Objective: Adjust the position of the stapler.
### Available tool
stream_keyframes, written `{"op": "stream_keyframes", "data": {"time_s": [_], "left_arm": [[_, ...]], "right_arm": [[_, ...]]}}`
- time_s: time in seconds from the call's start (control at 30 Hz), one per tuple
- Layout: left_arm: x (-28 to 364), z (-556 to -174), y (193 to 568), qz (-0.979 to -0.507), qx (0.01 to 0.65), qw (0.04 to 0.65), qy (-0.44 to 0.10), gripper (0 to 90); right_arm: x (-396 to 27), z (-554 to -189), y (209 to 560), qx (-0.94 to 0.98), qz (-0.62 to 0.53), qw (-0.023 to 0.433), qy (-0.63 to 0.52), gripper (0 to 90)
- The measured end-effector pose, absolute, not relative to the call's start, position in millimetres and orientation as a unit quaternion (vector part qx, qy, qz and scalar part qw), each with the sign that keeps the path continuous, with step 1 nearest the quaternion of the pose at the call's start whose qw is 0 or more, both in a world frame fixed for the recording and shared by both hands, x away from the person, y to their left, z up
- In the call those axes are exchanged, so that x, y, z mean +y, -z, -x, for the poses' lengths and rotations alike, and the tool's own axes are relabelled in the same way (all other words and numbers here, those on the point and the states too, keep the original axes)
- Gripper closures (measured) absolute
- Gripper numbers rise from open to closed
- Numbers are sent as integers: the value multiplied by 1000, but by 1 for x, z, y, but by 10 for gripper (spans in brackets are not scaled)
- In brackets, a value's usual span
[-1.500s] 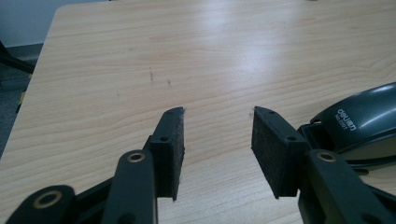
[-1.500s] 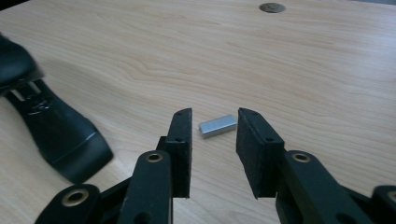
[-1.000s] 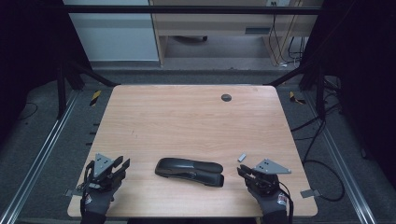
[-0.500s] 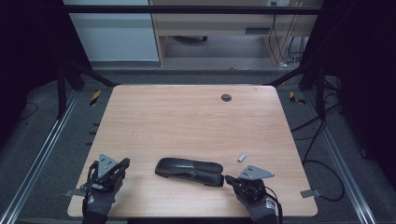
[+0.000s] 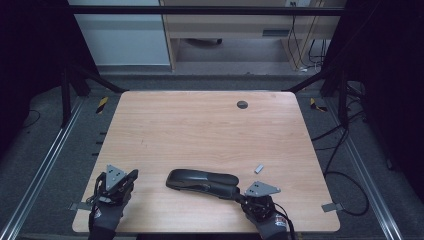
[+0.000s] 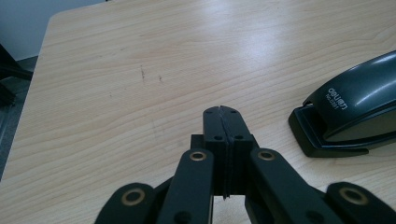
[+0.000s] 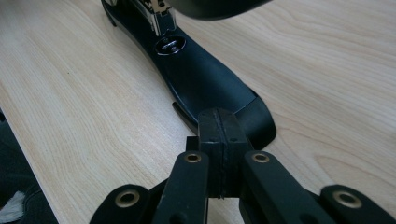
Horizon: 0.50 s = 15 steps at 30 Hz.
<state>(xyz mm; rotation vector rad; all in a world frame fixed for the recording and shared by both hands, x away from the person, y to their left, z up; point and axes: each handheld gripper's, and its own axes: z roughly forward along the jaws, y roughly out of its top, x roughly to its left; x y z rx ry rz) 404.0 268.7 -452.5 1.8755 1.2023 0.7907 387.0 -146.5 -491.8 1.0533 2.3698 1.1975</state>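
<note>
At the tabletop's (image 5: pixel 200 125) six o'clock edge the stapler (image 5: pixel 202 182) lay flat, the right claw (image 7: pixel 219 133) clenched empty over its front end, seemingly to steady it, while the left claw (image 6: pixel 225 128), clenched too, idled at seven o'clock.

Black stapler (image 5: pixel 202 183) lies between two grippers on table (image 5: pixel 200 130).

Stapler (image 6: pixel 345 112): in left gripper view cut off by right edge, one end alone visible; lettering on top too small to read surely. In right gripper view, upper arm (image 7: pixel 215 7) cut by top edge, blurred; base tip partly hidden behind closed jaws.

Small grey piece (image 5: pixel 259 168) on table (image 5: pixel 200 130), high view: too small to identify.

Dark round spot (image 5: pixel 242 104) near far edge: hole or cap, cannot tell.

Forearms cut off by bottom edge, high view.
</note>
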Motion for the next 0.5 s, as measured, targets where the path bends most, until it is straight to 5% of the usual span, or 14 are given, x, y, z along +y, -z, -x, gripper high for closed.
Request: {"op": "stream_keyframes", "data": {"time_s": [0.5], "left_arm": [[268,-405,453,-734,471,376,-312,893]], "right_arm": [[-135,-389,500,837,-359,133,-392,900]]}}
